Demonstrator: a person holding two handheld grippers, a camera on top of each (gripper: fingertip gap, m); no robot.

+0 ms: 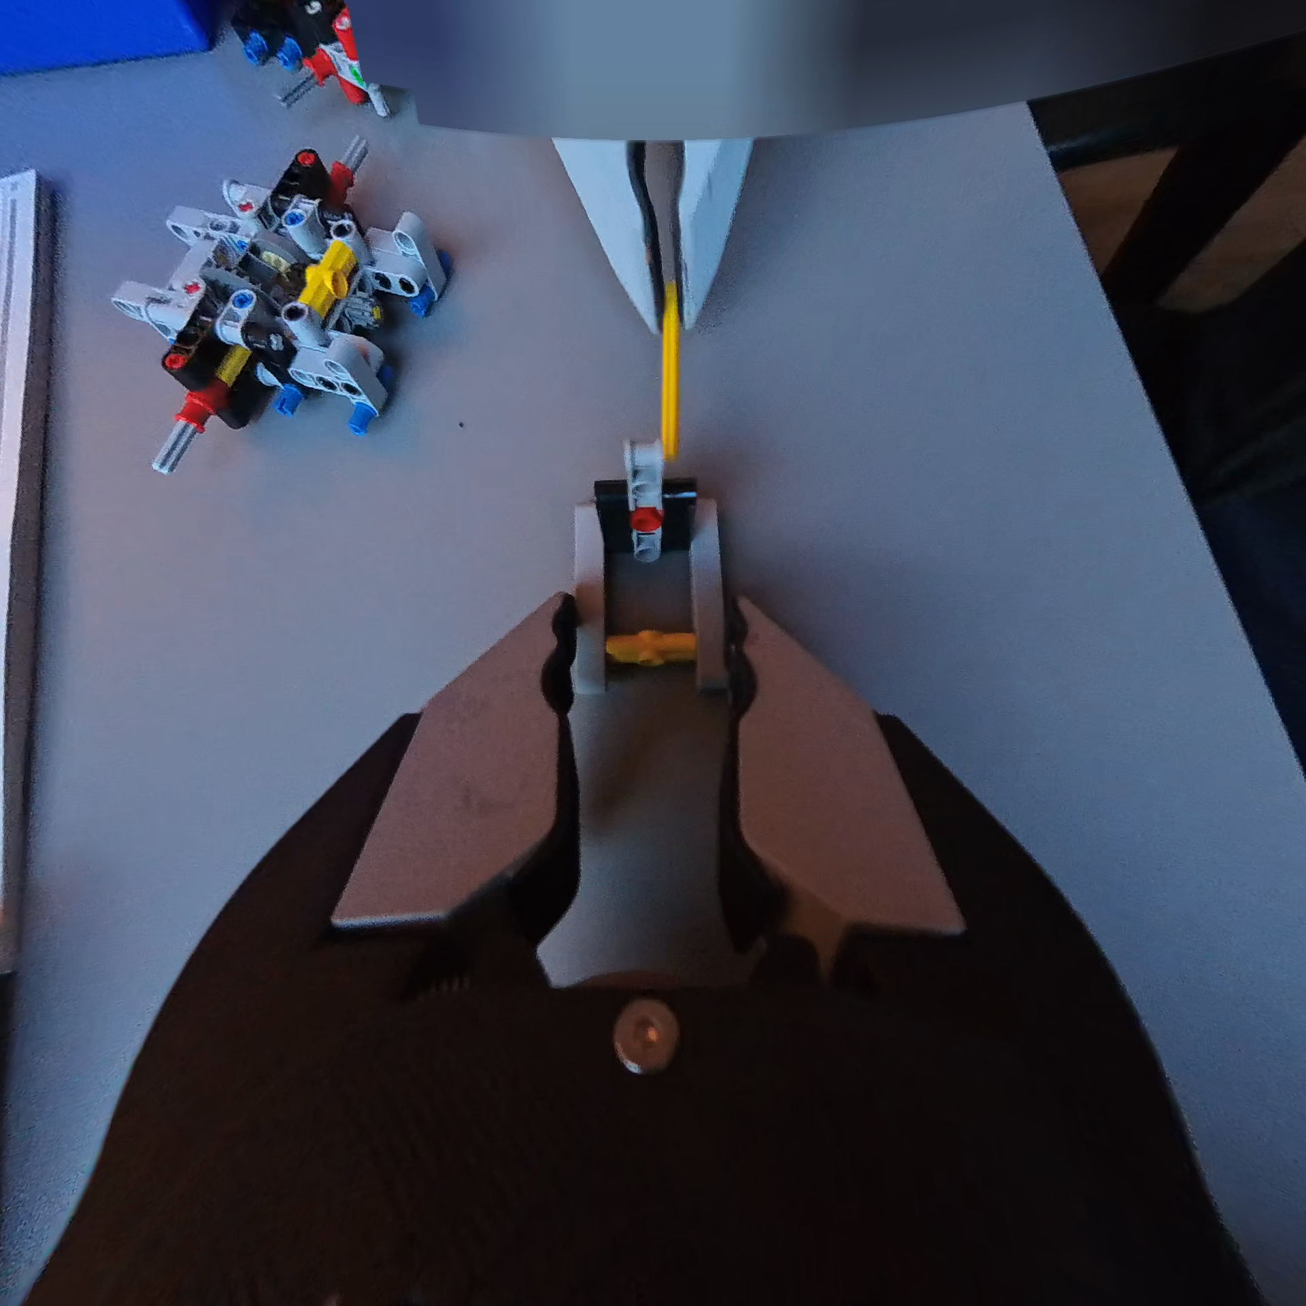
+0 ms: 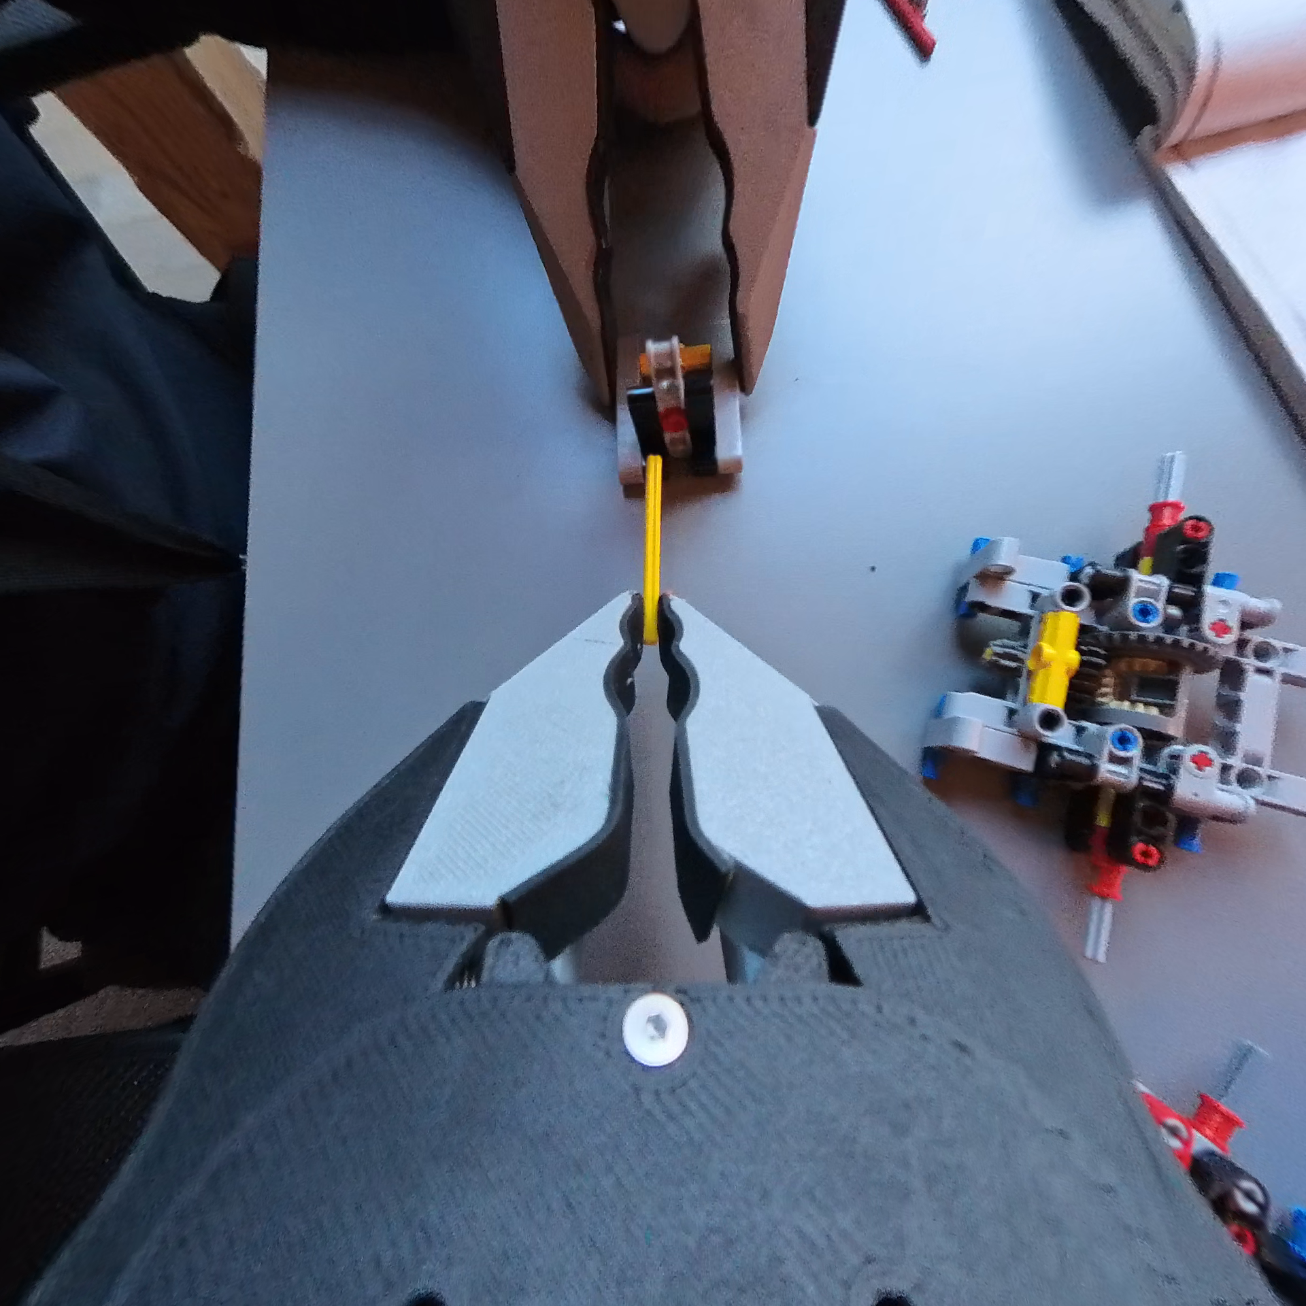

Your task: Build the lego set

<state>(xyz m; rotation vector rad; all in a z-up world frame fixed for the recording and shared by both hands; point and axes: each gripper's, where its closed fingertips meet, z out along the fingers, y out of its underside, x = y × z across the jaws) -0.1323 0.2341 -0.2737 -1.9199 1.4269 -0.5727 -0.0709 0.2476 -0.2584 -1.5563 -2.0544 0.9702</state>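
At nine o'clock on the grey table (image 1: 883, 438) lies a finished brick model (image 1: 283, 297), apart from both grippers. Centre, the left gripper (image 1: 654, 636) pinches a small grey-and-black brick frame (image 1: 646, 601) by its side walls, seemingly to steady it. At twelve o'clock the right gripper (image 2: 651, 615) clamps a yellow axle (image 2: 653, 530), its far end at the frame, apparently lined up with it.

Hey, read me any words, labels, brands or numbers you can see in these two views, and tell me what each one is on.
None can be read.
The brick model, the small brick piece in the left tool and the yellow rod in the right tool show no print.
The pale slab at the table's edge shows only blurred lines.
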